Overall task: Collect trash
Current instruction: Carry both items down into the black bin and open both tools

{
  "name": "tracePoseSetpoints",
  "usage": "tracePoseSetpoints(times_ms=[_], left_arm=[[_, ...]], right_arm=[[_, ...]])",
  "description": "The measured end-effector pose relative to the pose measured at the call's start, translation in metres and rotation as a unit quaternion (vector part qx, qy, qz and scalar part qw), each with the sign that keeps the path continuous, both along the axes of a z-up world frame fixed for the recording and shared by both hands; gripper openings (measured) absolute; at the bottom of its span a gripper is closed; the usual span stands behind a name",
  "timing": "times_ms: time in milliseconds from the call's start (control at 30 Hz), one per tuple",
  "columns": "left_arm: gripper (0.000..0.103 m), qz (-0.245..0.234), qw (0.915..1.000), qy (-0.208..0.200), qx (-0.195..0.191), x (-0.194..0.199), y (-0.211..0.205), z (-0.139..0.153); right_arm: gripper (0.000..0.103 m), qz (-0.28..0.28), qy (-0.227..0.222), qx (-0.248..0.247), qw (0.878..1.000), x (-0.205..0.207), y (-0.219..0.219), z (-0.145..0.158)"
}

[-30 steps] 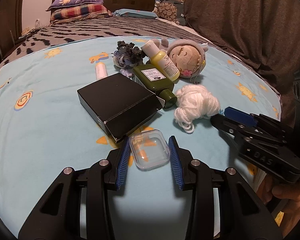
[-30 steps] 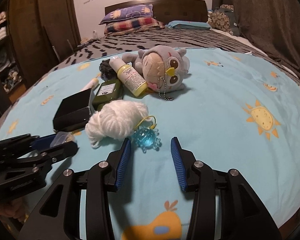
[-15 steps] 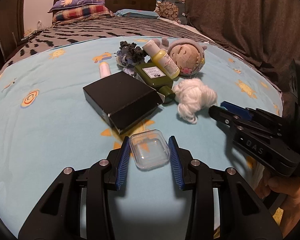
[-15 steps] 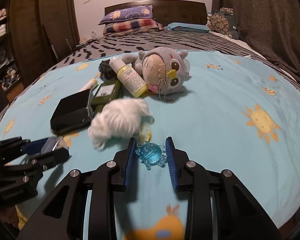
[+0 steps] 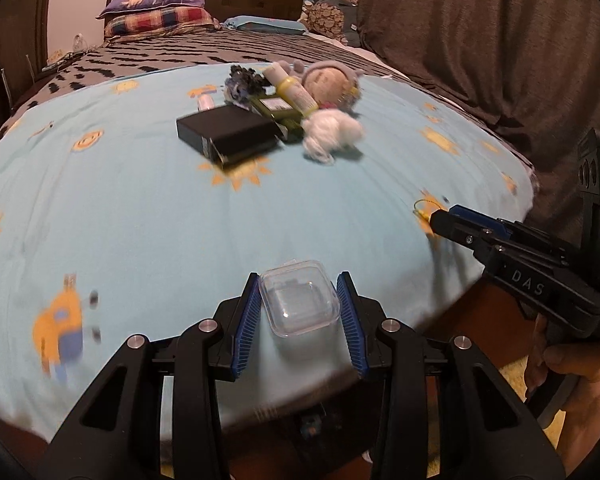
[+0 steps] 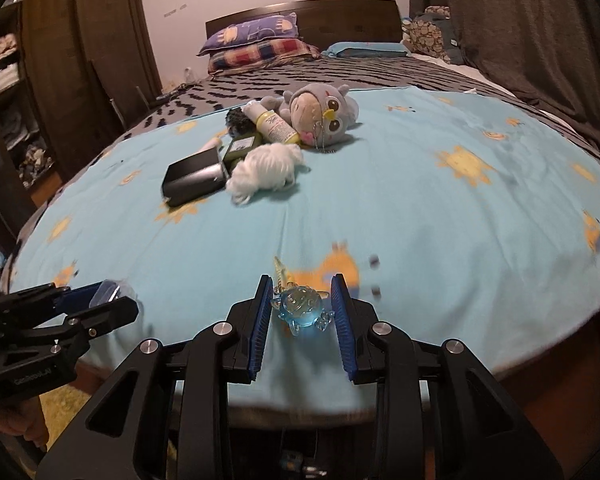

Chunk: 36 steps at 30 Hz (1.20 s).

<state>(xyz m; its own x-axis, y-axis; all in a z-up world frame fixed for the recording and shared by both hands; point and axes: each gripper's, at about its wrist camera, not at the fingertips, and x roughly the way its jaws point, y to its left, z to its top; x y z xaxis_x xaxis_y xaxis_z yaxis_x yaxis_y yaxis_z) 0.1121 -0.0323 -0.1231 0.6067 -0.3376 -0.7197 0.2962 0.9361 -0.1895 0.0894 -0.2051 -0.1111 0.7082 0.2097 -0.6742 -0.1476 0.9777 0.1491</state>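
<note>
Your left claw point(image 5: 298, 308) is clamped on a clear plastic case point(image 5: 299, 298), its blue pads pressing both side walls; the case sits square between the fingers, its longer side running along the line the claw points, clear of the bed point(image 5: 140, 208) at the near edge. Ahead of that claw and well apart lie a black box point(image 5: 228, 132), a green bottle point(image 5: 274, 110), a yellow bottle point(image 5: 292, 90), a white yarn bundle point(image 5: 332, 132) and a plush owl point(image 5: 332, 82), all bunched and touching. To its right, your right claw point(image 6: 302, 308) has just been closing and now grips a blue glass charm point(image 6: 302, 306) between its pads, the charm's yellow cord point(image 6: 278, 270) trailing forward and left. Each claw already holds its item, so neither needs to reach. No bin or bag shows in either view; in my judgement the carry goes away from the bed, where only dark floor and a yellow mat point(image 6: 66, 400) show. Nothing stands between the two claws, which are near each other; keep them from crossing.
</note>
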Motion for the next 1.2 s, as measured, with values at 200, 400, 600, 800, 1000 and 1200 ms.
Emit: tracePoseSetpoints(times_ms=[200,400,600,800,1000,1200], left_arm=[[0.037,-0.024,0.9997,0.006,0.001,-0.041,-0.008,-0.007],[0.037,-0.045,0.9984,0.034,0.011,-0.065,-0.017,-0.035],[0.037,-0.057,0.9954,0.076,0.015,-0.077,-0.029,-0.074],[0.037,-0.056,0.9908,0.122,0.019,-0.077,-0.036,-0.118],[0.037,-0.059,0.9818,0.179,0.024,-0.068,-0.041,-0.165],[0.037,-0.062,0.9753,0.211,0.026,-0.065,-0.042,-0.193]], right_arm=[[0.031,-0.004,0.017,-0.004,1.0,-0.042,-0.005,-0.009],[0.031,-0.006,0.054,0.005,0.998,-0.067,-0.016,-0.039],[0.031,-0.005,0.085,0.01,0.996,-0.08,-0.017,-0.072],[0.031,-0.011,0.145,0.024,0.989,-0.077,-0.018,-0.117],[0.031,-0.019,0.197,0.024,0.98,-0.069,-0.018,-0.156],[0.031,-0.02,0.222,0.03,0.974,-0.061,-0.013,-0.176]])
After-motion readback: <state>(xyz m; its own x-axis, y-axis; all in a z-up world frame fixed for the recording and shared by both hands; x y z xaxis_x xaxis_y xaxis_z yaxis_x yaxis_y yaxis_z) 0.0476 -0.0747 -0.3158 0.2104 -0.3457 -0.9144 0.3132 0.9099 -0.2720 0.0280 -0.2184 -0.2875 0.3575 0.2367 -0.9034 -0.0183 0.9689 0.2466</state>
